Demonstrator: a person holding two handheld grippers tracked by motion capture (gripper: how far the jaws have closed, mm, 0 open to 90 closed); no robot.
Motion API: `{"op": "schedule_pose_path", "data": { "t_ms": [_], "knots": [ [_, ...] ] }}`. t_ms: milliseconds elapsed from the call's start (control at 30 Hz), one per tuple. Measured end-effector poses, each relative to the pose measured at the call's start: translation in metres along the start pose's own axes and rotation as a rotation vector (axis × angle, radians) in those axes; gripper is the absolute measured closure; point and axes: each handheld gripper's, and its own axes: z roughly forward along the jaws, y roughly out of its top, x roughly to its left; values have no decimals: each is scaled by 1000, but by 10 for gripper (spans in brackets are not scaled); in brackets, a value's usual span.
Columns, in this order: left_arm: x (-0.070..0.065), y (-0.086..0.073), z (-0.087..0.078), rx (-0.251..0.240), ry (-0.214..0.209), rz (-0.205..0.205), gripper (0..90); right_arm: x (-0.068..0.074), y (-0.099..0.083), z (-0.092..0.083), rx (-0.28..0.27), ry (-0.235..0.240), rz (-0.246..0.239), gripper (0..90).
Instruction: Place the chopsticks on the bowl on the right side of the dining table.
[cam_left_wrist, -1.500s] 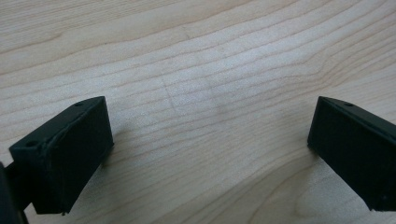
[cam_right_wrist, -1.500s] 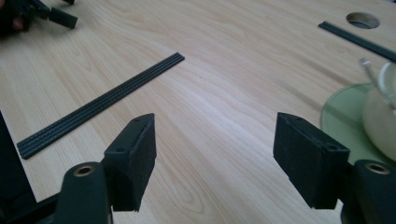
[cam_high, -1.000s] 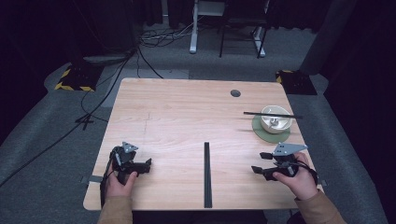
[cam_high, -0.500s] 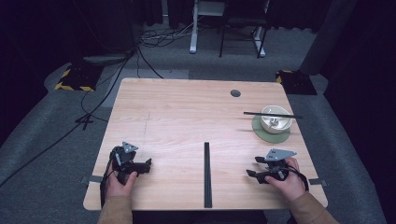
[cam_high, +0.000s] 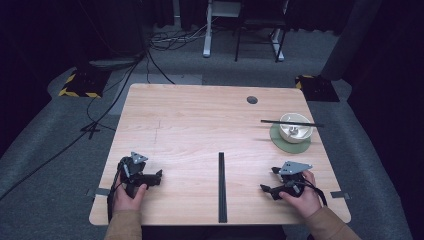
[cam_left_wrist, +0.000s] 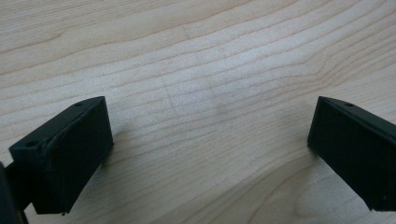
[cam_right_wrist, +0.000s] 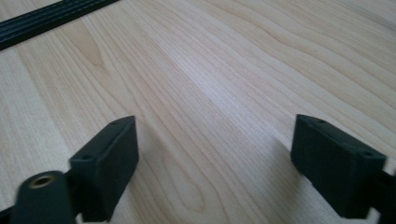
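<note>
Your right gripper (cam_high: 271, 181) rests low on the pale wood-grain table (cam_high: 200, 130), right of the long black strip (cam_high: 221, 186). Its blocky matte jaws have just been opening and stand spread wide, bare wood between them. Your left gripper (cam_high: 159, 176) sits left of the strip, jaws likewise spread over bare grain. Beyond your right gripper, a round white bowl (cam_high: 295, 127) sits on a green disc (cam_high: 290, 142), thin black chopsticks (cam_high: 291, 122) laid flat across its rim.

Black strip (cam_high: 221, 186) across the wooden table (cam_high: 190, 130).
</note>
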Motion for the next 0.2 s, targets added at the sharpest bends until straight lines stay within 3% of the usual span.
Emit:
{"op": "schedule_pose_path", "data": {
  "t_ms": [200],
  "knots": [
    [0,0,0,0,0,0,3,-1,0,0,-1,1,-13,145]
  ]
}}
